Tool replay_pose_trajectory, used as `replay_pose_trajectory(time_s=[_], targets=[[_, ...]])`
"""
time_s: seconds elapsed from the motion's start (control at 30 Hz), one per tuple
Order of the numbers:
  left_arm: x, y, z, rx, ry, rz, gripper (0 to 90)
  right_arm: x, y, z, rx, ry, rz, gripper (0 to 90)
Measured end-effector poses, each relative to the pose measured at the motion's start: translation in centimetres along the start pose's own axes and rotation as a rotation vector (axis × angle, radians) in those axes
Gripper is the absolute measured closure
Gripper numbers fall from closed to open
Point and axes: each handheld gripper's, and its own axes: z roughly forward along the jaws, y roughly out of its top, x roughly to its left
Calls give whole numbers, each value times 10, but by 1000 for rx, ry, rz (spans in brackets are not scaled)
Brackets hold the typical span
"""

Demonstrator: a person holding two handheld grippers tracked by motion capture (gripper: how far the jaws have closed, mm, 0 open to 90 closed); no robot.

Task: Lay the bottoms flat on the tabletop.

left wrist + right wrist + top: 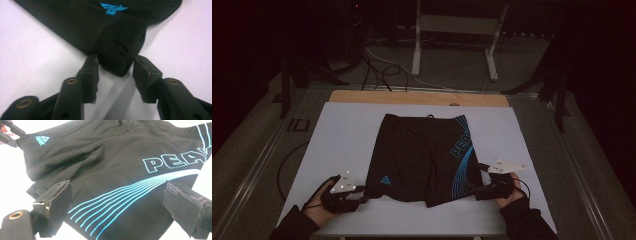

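Left gripper view: left gripper (116, 68) is straddling the black shorts' (100, 30) hem corner, pads not yet pinching. Right gripper (117, 207) is gaping wide over the other leg; both should be biting deep into the hem

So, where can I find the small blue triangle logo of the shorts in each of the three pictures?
High view: the triangle logo sits low on the shorts' left leg, near the left gripper.
Left gripper view: top centre, above the hem corner between the jaws.
Right gripper view: top left.
Shared landmark: that hem corner of the shorts.
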Motion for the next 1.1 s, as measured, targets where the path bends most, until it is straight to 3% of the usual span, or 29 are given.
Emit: replay_pose_trajectory(time_s=[0.17, 0.43, 0.47, 0.7, 0.77, 0.83, 0.87, 0.9, 0.93, 1.1], targets=[[1, 1, -2, -4, 7, 11, 867, 0, 0, 0, 1, -3, 4, 96], [2, 3, -18, -50, 11, 8, 884, 1, 0, -2, -7, -2, 4, 97], [4, 1, -19, -55, -13, -4, 884, 0, 0, -2, -9, -1, 3, 97], [8, -10, -19, -33, -41, -12, 867, -3, -5, -4, -6, 5, 16, 97], [8, -12, -19, -34, -53, -14, 808, -5, -7, -4, -8, 0, 19, 97], [9, -14, -19, -43, -50, -24, 659, -5, -8, -5, -7, 3, 22, 97], [10, -15, -21, -63, -39, -43, 659, -6, -8, -5, -8, 5, 23, 97], [10, -15, -23, -70, -22, -54, 496, -5, -8, -6, -9, 5, 18, 97], [11, -15, -24, -81, -26, -62, 440, -5, -8, -7, -13, 7, 12, 97], [13, -16, -28, -112, -52, -96, 247, -4, -9, -8, -23, 10, 9, 97]])
